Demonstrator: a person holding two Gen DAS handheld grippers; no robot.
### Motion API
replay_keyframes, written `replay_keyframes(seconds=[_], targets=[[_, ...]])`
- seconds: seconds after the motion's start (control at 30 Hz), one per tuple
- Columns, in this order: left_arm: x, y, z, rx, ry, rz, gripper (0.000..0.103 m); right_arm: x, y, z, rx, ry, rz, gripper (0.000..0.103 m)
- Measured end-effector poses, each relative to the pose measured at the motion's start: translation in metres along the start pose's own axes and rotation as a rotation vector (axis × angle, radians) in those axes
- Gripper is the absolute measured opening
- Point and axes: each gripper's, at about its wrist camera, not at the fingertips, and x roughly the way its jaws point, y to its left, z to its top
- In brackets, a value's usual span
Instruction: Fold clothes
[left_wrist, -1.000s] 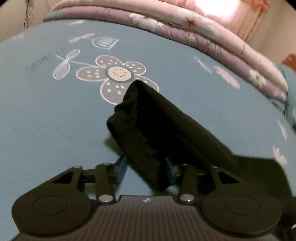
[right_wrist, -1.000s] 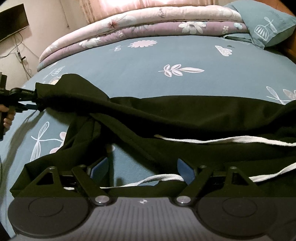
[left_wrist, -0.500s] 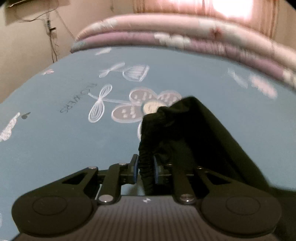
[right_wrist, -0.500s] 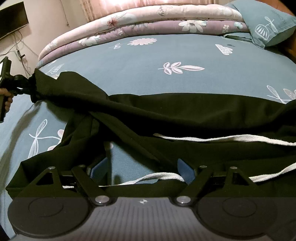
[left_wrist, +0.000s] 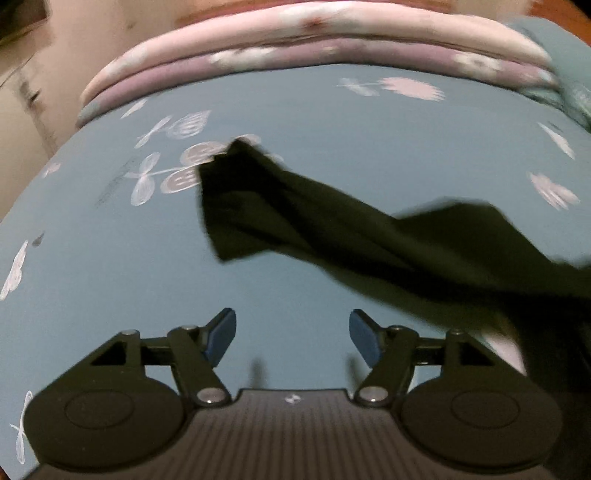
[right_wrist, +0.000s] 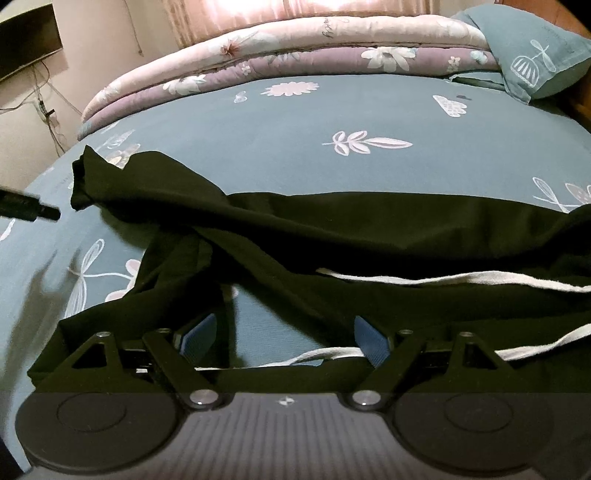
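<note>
A: What has changed since a moment ago?

B: The left gripper (left_wrist: 291, 332) pinched the end of the black garment (left_wrist: 295, 206) half a second back; its fingers (left_wrist: 221, 332) have just been opening, nothing lies between them, and the end lies on the bed (left_wrist: 110, 277) ahead.

A: And the right gripper (right_wrist: 284, 338)?

B: Unmoved, spread wide over cloth and a white cord (right_wrist: 461, 278), gripping nothing.

A: Any writing?

B: Too blurred.

A: Counts?

B: One garment, two cord stretches, one pillow (right_wrist: 532, 55).
</note>
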Motion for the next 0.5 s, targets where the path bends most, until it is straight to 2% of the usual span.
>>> replay_keyframes(seconds=[0.13,0.17,0.23,0.33,0.4,0.5], targets=[[-0.030,-0.037,-0.020,0.070,-0.028,-0.083,0.069,-0.004,0.000,-0.001,-0.004,-0.013,0.014,0.085],[-0.037,-0.046,-0.025,0.082,-0.048,-0.103,0.073,-0.005,0.000,0.000,0.000,-0.013,0.015,0.085],[-0.042,-0.065,-0.035,0.104,-0.066,-0.116,0.075,-0.005,0.000,0.000,0.003,-0.015,0.013,0.085],[-0.040,-0.088,-0.050,0.130,-0.051,-0.170,0.075,-0.008,-0.002,-0.001,0.007,-0.016,0.005,0.085],[-0.037,-0.094,-0.057,0.110,-0.042,-0.219,0.075,-0.011,-0.003,-0.002,0.008,-0.023,0.006,0.085],[-0.037,-0.099,-0.064,0.043,-0.057,-0.230,0.074,-0.014,-0.008,-0.002,0.023,-0.030,0.000,0.085]])
